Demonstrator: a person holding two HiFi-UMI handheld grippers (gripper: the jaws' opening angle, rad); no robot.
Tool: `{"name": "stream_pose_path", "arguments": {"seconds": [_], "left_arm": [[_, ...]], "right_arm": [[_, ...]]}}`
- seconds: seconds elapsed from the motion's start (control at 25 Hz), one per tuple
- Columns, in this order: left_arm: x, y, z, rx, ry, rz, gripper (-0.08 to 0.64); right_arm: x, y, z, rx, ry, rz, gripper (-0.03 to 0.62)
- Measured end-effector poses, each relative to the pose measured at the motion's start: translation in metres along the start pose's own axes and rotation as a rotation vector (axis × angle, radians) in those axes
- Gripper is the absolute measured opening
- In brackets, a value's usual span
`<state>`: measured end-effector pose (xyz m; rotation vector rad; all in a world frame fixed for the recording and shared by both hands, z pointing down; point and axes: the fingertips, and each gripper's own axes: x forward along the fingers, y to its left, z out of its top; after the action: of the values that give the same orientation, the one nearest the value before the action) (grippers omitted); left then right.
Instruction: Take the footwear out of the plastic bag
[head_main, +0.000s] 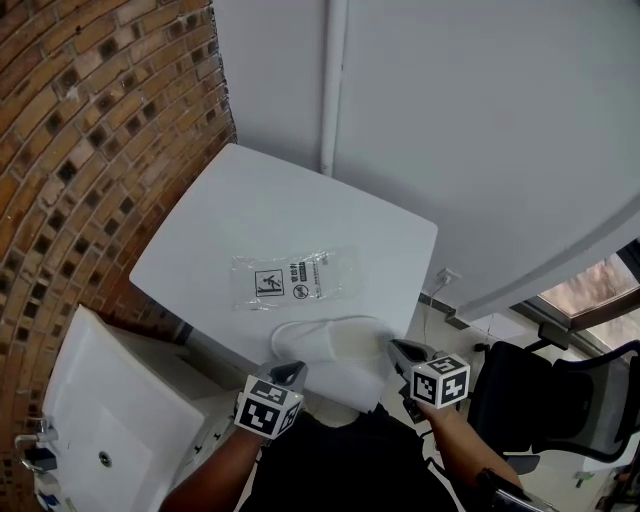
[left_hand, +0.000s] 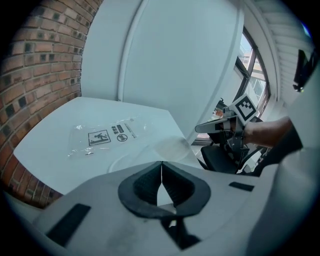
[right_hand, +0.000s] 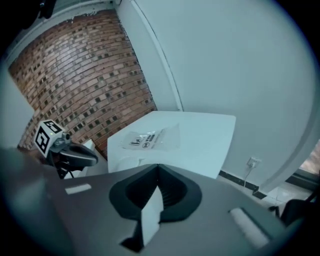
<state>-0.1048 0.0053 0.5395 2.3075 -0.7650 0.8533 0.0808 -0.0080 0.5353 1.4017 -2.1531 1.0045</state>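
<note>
A flat clear plastic bag (head_main: 293, 280) (left_hand: 107, 136) (right_hand: 150, 138) with black print lies in the middle of the white table (head_main: 260, 200). A pair of white slippers (head_main: 330, 345) (left_hand: 131, 161) (right_hand: 125, 162) lies outside the bag, at the table's near edge. My left gripper (head_main: 290, 370) (left_hand: 161, 165) hovers at the slippers' near left side, shut, with nothing between its jaws. My right gripper (head_main: 400, 348) (right_hand: 157, 167) is at their right end, off the table's corner, jaws closed with nothing seen held. Each gripper shows in the other's view: right gripper (left_hand: 207, 127), left gripper (right_hand: 85, 159).
A brick wall (head_main: 80, 150) runs along the table's left, a white wall with a pipe (head_main: 332, 80) behind it. A white cabinet (head_main: 120, 410) stands at the lower left. A black office chair (head_main: 540, 400) is on the right by a wall socket (head_main: 445, 277).
</note>
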Motion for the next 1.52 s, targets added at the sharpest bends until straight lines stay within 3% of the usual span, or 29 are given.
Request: {"name": "stream_pose_path", "arguments": {"seconds": [0.16,0.32,0.52,0.72,0.84,1.12,1.52], "left_arm": [[0.000,-0.010,0.002,0.055,0.005,-0.060,0.008],[0.000,-0.013,0.017,0.096,-0.016,-0.055,0.008],[-0.021,-0.027,0.025,0.065,-0.075,-0.010,0.008],[-0.028,-0.057,0.012,0.024,-0.097,0.071,0.008],[-0.023,-0.095,0.000,-0.023,-0.103,0.071,0.008],[-0.017,-0.192,-0.021,-0.005,-0.112,0.069,0.008],[-0.055,-0.209,-0.044,-0.102,-0.166,0.217,0.008]], "right_arm": [[-0.017,0.037,-0.005,0.054,-0.057,0.069,0.000],[-0.034,0.055,-0.009,0.065,-0.089,0.123,0.000],[-0.049,0.080,-0.030,-0.065,-0.018,0.194,0.000],[-0.084,0.076,-0.028,-0.124,-0.044,0.258,0.000],[-0.114,0.072,-0.031,-0.142,-0.075,0.297,0.000],[-0.171,0.060,-0.059,-0.189,-0.092,0.363,0.001],[-0.204,0.055,-0.081,-0.205,-0.098,0.418,0.000]]}}
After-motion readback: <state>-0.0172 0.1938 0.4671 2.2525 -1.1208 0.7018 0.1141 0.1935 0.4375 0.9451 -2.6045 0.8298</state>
